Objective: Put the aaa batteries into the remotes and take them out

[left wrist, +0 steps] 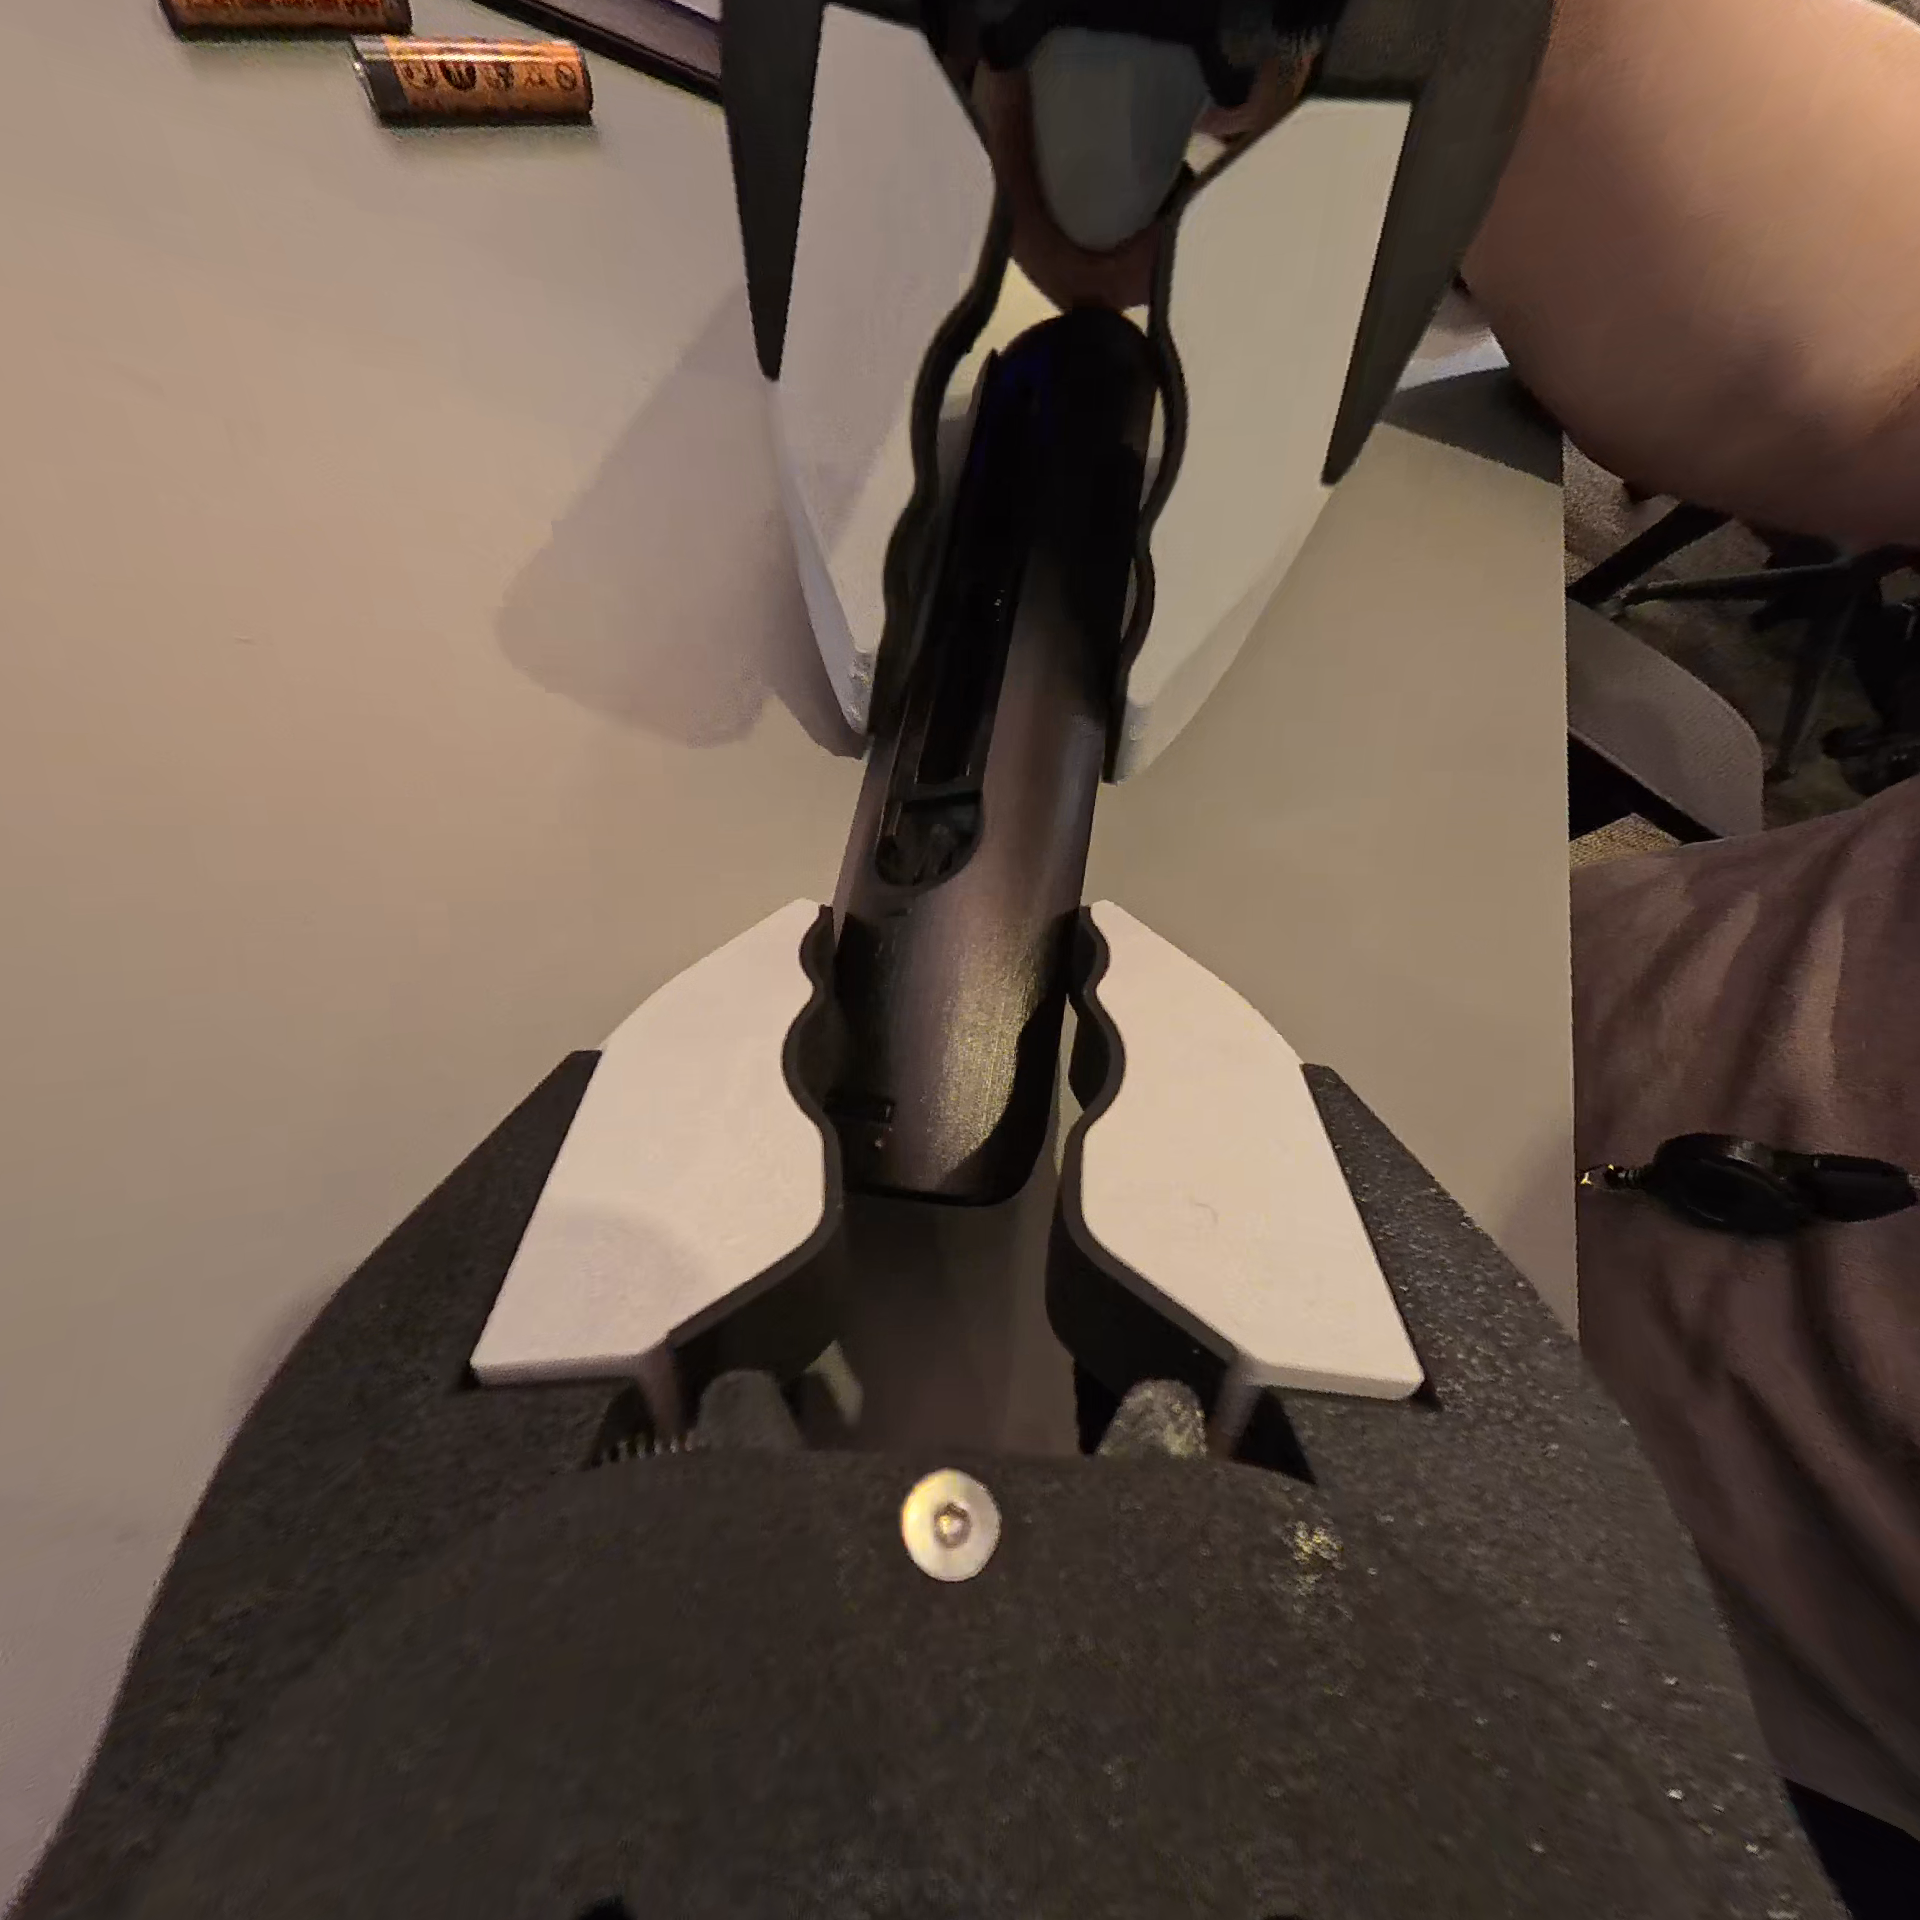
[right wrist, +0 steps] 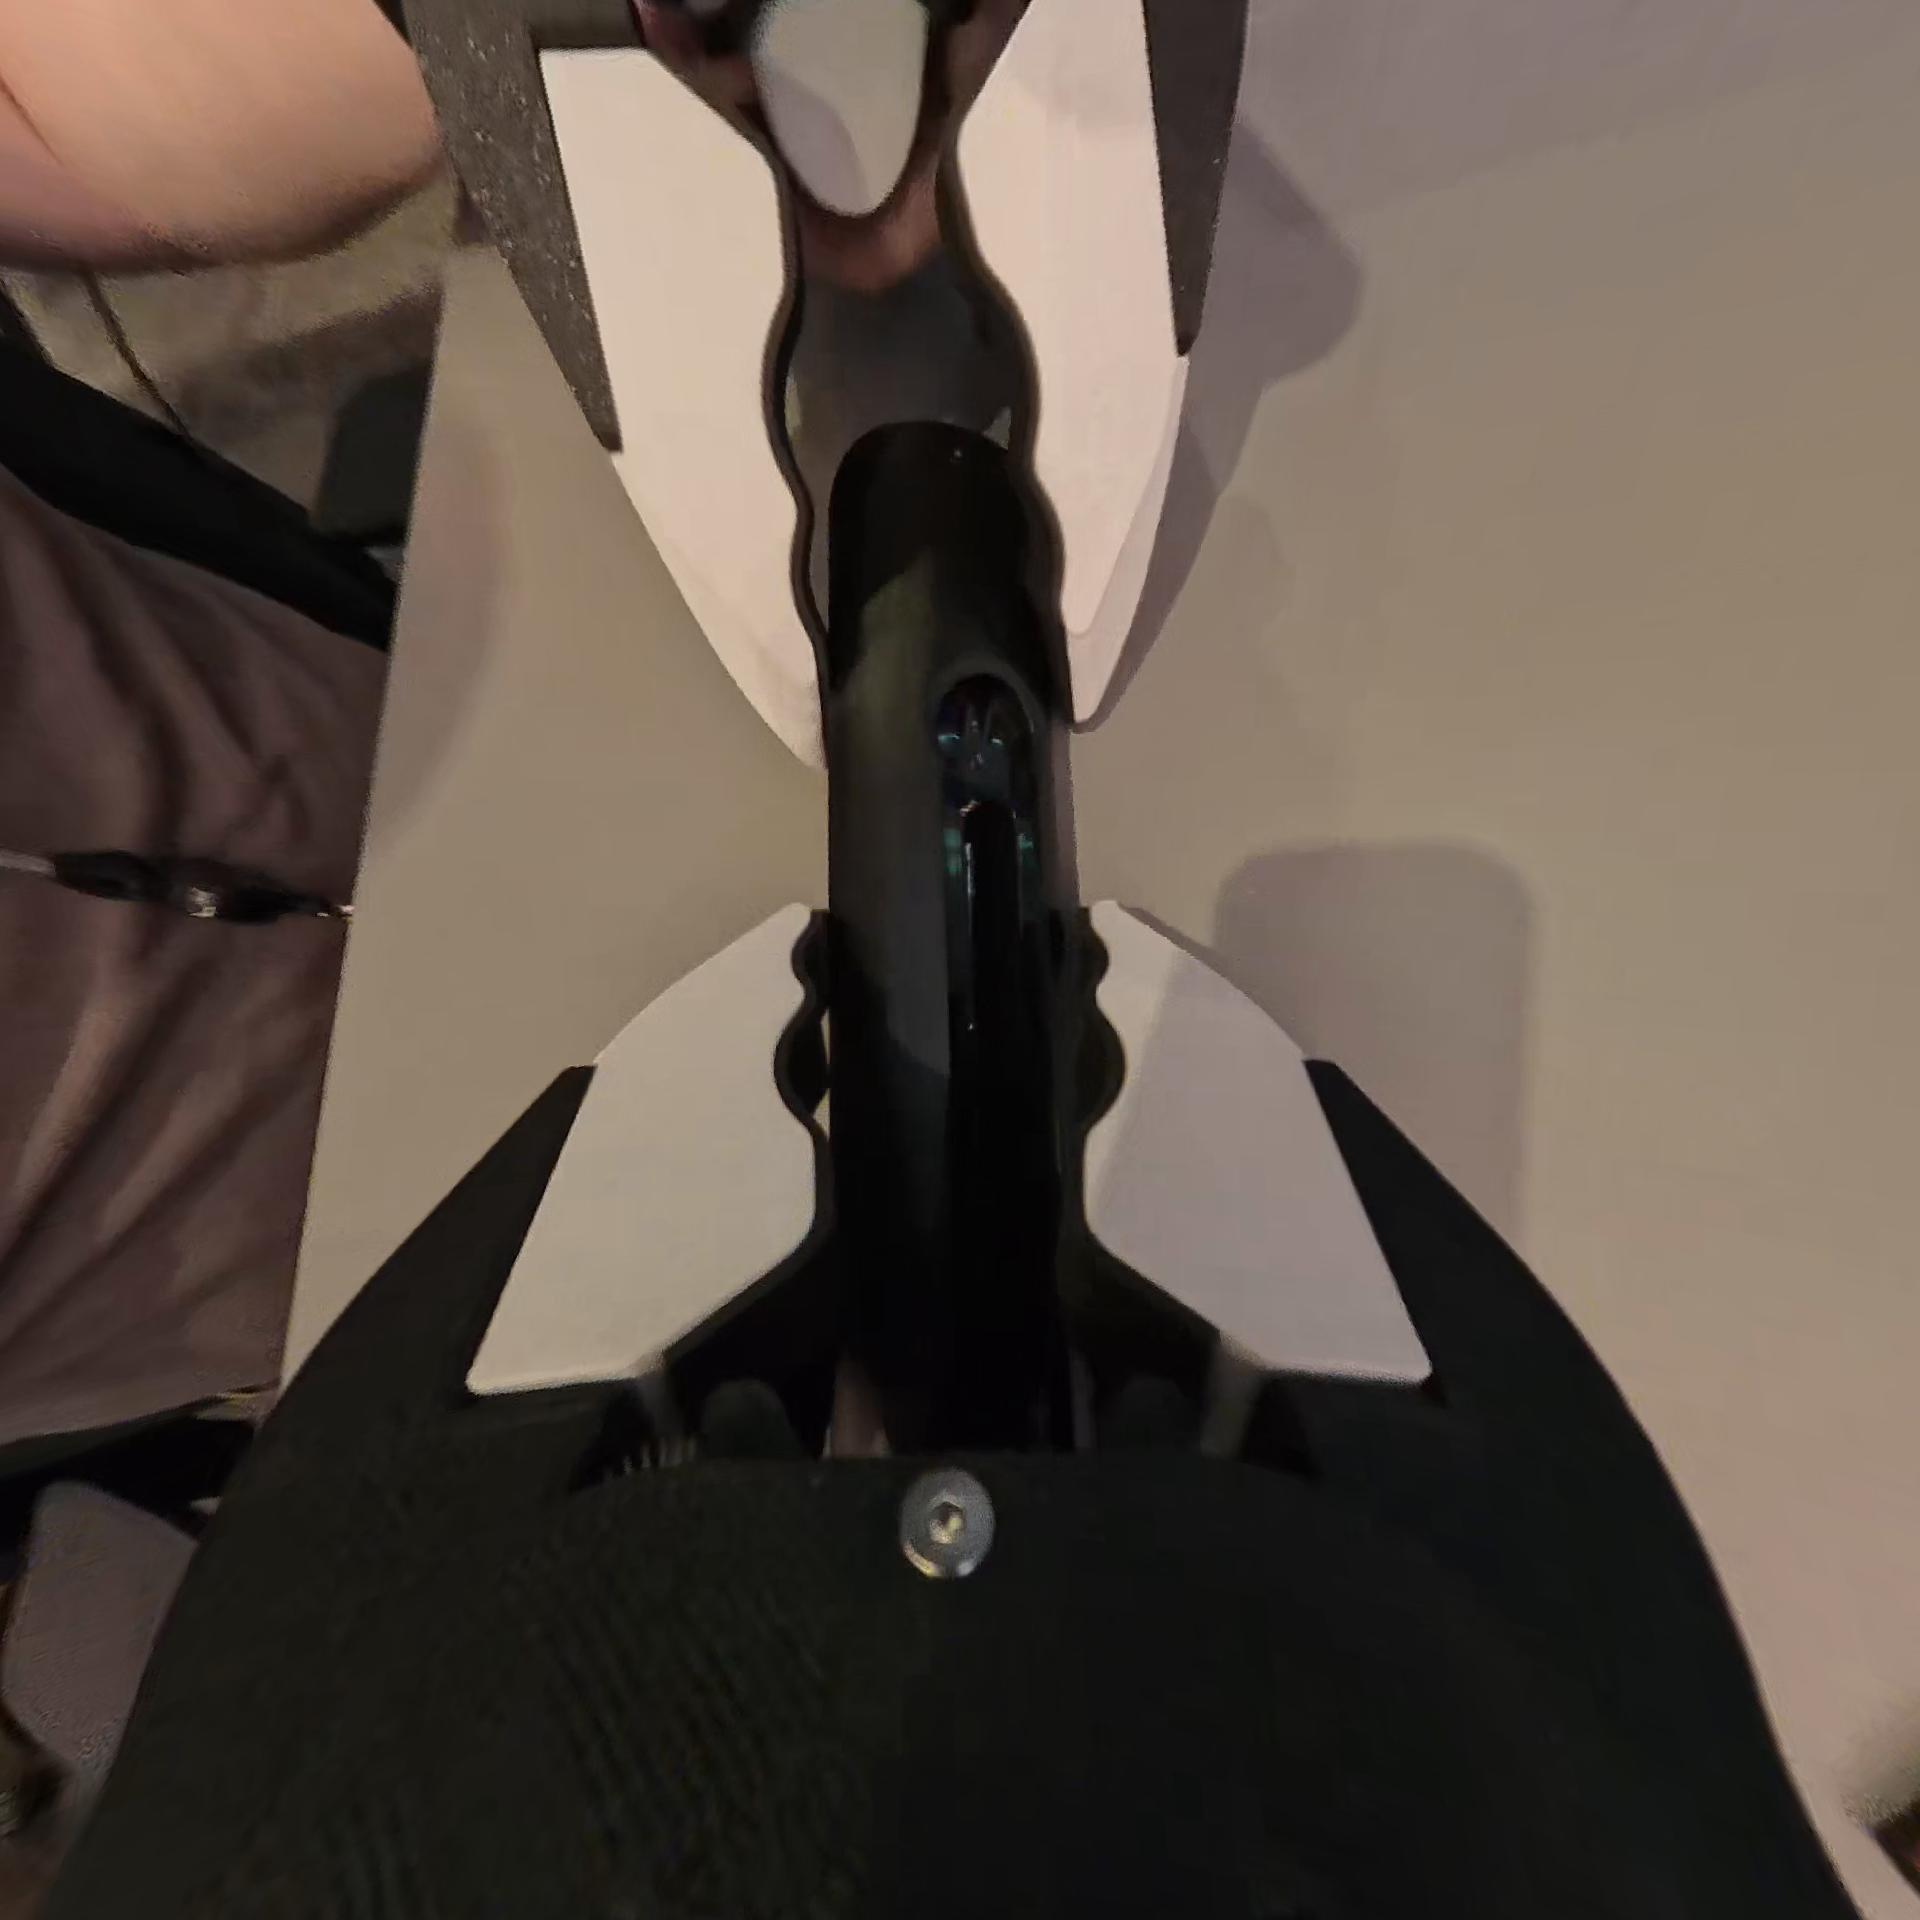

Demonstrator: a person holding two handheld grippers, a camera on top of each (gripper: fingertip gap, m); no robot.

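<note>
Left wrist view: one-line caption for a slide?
Both grippers, left and right, clamp a black remote end to end above the table; two batteries lie nearby.

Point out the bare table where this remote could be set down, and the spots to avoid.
Free: the wide bare table left of the remote in the left wrist view, and the bare stretch beyond it in the right wrist view. Crowded: the far corner with two batteries, and the narrow strip by the table edge near the person's torso.

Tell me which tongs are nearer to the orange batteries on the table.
Right. The right tongs, clamped on the far end of the remote, seem closest to the orange batteries; the left tongs hold the near end, farther away.
</note>
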